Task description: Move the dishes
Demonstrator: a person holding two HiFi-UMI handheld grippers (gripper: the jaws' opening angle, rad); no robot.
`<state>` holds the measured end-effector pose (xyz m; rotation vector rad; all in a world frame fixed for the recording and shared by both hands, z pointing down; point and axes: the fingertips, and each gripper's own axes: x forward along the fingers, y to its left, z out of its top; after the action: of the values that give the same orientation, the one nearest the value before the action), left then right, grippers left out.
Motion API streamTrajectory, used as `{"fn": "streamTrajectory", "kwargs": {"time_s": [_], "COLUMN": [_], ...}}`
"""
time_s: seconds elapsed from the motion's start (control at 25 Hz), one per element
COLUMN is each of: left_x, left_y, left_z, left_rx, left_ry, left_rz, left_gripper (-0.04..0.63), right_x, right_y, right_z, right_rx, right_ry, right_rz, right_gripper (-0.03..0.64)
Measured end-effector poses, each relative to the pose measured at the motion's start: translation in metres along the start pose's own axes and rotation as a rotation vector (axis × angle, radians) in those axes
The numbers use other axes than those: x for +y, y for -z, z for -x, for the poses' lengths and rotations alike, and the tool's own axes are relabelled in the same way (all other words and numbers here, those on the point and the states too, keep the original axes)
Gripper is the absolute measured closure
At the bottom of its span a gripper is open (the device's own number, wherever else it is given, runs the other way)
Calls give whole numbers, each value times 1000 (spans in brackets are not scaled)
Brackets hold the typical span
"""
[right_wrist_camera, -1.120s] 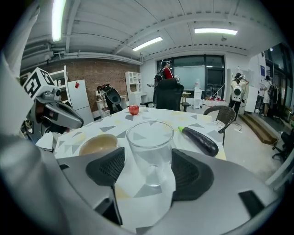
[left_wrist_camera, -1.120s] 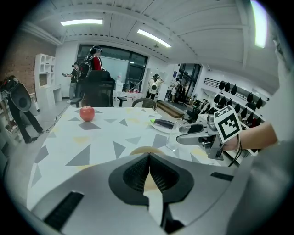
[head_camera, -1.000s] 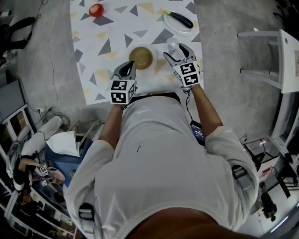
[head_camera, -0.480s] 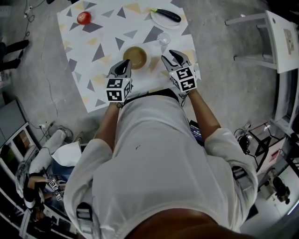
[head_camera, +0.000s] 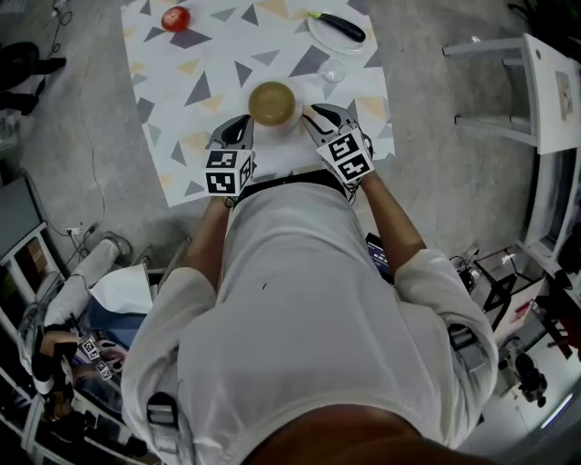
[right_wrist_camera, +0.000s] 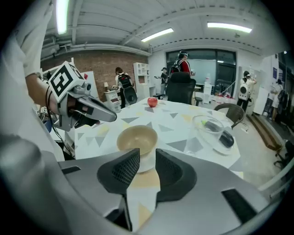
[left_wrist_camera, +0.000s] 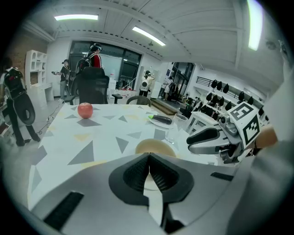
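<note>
**Station record: two grippers flanking the bowl at the near table edge**

- Left gripper (left_wrist_camera: 148,158): I read its jaws as pressed together with nothing between them. It is held low over the near edge of the table (head_camera: 172,109), marker cube toward the person, tips pointing up the table just left of the bowl.
- Right gripper (right_wrist_camera: 147,158): I read its jaws as parted by a narrow gap with nothing clamped. The foot of the bowl shows through the gap, just beyond the tips; I cannot tell whether they touch it. From the head view this gripper angles inward toward the bowl's right side.
- Arms: both bare forearms reach forward from the torso with elbows bent. The left forearm (head_camera: 211,232) runs nearly straight ahead. The right forearm (head_camera: 392,225) slants inward from a wider elbow.
- Bowl (head_camera: 272,102): tan, upright, apparently empty, standing on the patterned cloth between the two grippers' tips, near the table's front edge.
- Glass (head_camera: 332,71): clear, upright, just beyond and right of the bowl.
- Plate (head_camera: 320,34): white, at the far right of the table, carrying a dark eggplant (head_camera: 345,27).
- Red fruit (head_camera: 175,18): far left corner, well apart from the rest.
</note>
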<state>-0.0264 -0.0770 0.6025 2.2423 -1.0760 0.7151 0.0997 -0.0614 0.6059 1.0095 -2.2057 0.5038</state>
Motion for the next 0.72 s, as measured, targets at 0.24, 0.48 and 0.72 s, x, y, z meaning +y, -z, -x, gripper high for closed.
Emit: {"fn": "streamTrajectory", "kwargs": {"time_s": [0.24,0.48,0.72], "left_x": [20,33,38], "left_y": [17,32,42], "left_z": [16,30,37], "left_rx": [-2,-10,-9], "left_ry": [-65,-118,-150], "left_rz": [72,137,179], "left_gripper": [575,575,575], "right_x": [10,1,-2], "right_y": [7,11,12], "right_z": [-25,-48,-64], "right_rx": [46,110,157], "right_ry": [-75,-62,-34], "right_rz": [-76,-262,-294], "right_gripper": [512,502,512]}}
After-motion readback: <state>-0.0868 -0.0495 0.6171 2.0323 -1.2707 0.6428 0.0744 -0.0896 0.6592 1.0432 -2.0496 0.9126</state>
